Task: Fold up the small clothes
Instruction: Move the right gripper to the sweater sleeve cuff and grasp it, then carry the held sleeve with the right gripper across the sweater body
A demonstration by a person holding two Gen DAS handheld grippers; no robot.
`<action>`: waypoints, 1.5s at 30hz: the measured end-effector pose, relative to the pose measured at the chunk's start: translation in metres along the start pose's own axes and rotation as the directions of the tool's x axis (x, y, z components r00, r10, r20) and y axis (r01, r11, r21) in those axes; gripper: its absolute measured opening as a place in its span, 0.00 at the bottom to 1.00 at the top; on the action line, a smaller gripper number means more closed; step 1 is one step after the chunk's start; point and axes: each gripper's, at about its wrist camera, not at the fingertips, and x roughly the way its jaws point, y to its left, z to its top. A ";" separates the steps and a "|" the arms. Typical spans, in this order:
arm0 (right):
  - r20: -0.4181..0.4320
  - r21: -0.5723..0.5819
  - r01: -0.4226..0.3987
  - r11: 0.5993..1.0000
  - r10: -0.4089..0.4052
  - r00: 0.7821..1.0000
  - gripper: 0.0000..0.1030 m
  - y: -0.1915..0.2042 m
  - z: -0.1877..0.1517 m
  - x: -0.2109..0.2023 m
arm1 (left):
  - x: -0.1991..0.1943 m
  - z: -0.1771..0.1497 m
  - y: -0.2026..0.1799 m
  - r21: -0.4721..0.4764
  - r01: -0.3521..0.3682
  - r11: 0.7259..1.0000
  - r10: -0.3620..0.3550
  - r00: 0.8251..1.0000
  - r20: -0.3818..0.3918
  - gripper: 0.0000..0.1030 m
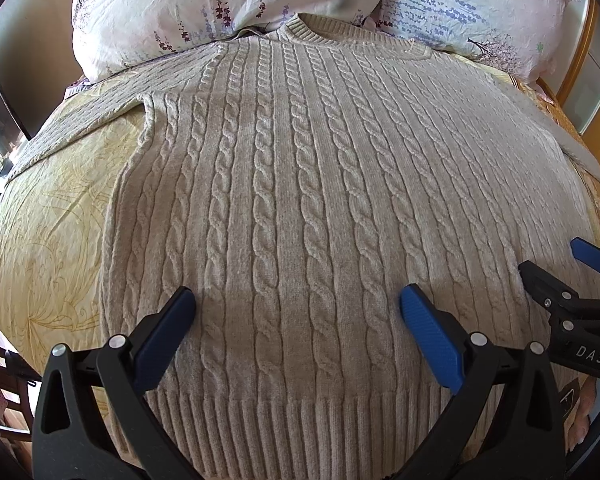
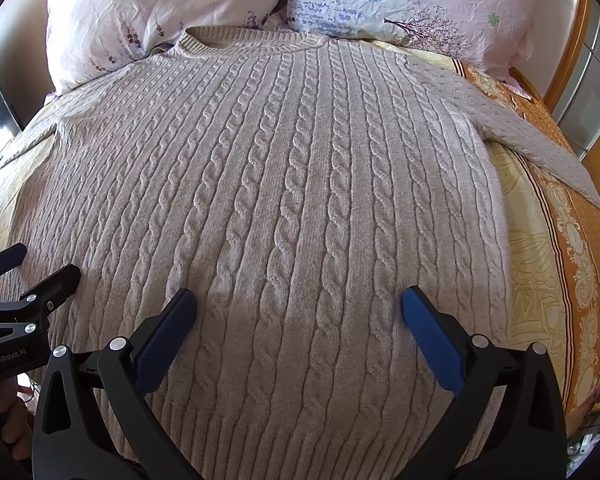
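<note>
Left wrist view: left tongs (image 1: 298,304) spread wide, gripping nothing, blue-padded fingers (image 1: 432,340) poised over the lower body of a beige cable-knit sweater (image 1: 300,184). Sweater laid flat, front up, on a yellow patterned bedspread (image 1: 48,220), directly ahead of and beneath the tongs. Ribbed hem (image 1: 300,432) nearest, just below the fingertips; round collar (image 1: 328,32) at the far end, touching two floral pillows (image 1: 204,4). One sleeve (image 1: 96,108) stretched out to the far left of the tongs, lying on the bedspread. Right tongs (image 1: 556,264) visible at the right edge, beside the left pair, also over the sweater, fingers apart.

Right wrist view: right tongs (image 2: 299,304) equally wide open, empty, hovering above the same sweater (image 2: 292,184) near its hem. Other sleeve (image 2: 532,140) reaching out to the far right of the tongs, across the orange-bordered edge of the bedspread (image 2: 548,248). Collar (image 2: 252,42) far ahead, against the pillows (image 2: 412,0). Left tongs (image 2: 32,266) at the left edge, apart at the tips, holding nothing. Whether either pair touches the knit: cannot tell. Wooden bed frame (image 2: 568,64) beyond the pillows to the right.
</note>
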 end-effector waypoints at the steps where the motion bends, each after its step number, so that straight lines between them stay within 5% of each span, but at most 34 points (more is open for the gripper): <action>1: 0.000 -0.008 -0.005 1.000 0.005 1.000 0.99 0.000 0.001 0.001 | 0.000 0.000 0.000 0.000 -0.001 1.000 0.001 1.000 0.001 0.98; 8: 0.059 -0.083 -0.115 0.990 0.120 0.991 0.99 -0.013 0.002 -0.005 | 0.000 0.010 0.000 0.053 0.018 0.998 -0.019 1.000 0.024 0.98; 14: 0.239 0.261 -0.189 0.947 0.127 0.963 0.98 -0.120 0.036 -0.033 | -0.006 0.038 0.002 0.083 0.023 0.996 -0.032 0.994 0.107 0.98; 18: 0.291 0.515 -0.153 0.844 -0.004 0.957 0.74 -0.218 0.049 -0.034 | -0.002 0.057 0.013 0.032 0.196 0.980 -0.199 0.973 0.121 0.98; 21: 0.259 0.670 -0.116 0.733 -0.084 0.962 0.61 -0.283 0.047 -0.024 | -0.001 0.065 0.028 -0.022 0.335 0.942 -0.323 0.922 0.213 0.98; 25: 0.201 0.784 -0.064 0.618 -0.155 0.967 0.50 -0.345 0.044 -0.006 | 0.000 0.069 0.043 -0.078 0.382 0.921 -0.334 0.877 0.346 0.98; 29: 0.144 0.866 -0.027 0.499 -0.197 0.970 0.46 -0.381 0.035 0.008 | 0.009 0.074 0.053 -0.109 0.387 0.916 -0.328 0.875 0.355 0.98; 33: 0.147 0.915 -0.054 0.401 -0.205 0.968 0.41 -0.405 0.025 0.018 | 0.023 0.074 0.066 -0.176 0.471 0.864 -0.397 0.853 0.338 0.98; 37: 0.189 0.932 -0.105 0.348 -0.220 0.957 0.34 -0.421 0.020 0.023 | 0.038 0.074 0.075 -0.234 0.519 0.822 -0.442 0.841 0.313 0.98; 40: 0.196 0.942 -0.117 0.315 -0.230 0.953 0.14 -0.432 0.017 0.029 | 0.038 0.072 0.079 -0.243 0.543 0.804 -0.459 0.826 0.327 0.98; 43: 0.206 0.936 -0.122 0.329 -0.232 0.951 0.08 -0.434 0.020 0.031 | 0.038 0.073 0.079 -0.243 0.542 0.804 -0.459 0.827 0.325 0.98; 45: 0.242 0.918 -0.134 0.374 -0.259 0.935 0.07 -0.426 0.026 0.019 | 0.038 0.072 0.079 -0.242 0.539 0.807 -0.458 0.829 0.320 0.98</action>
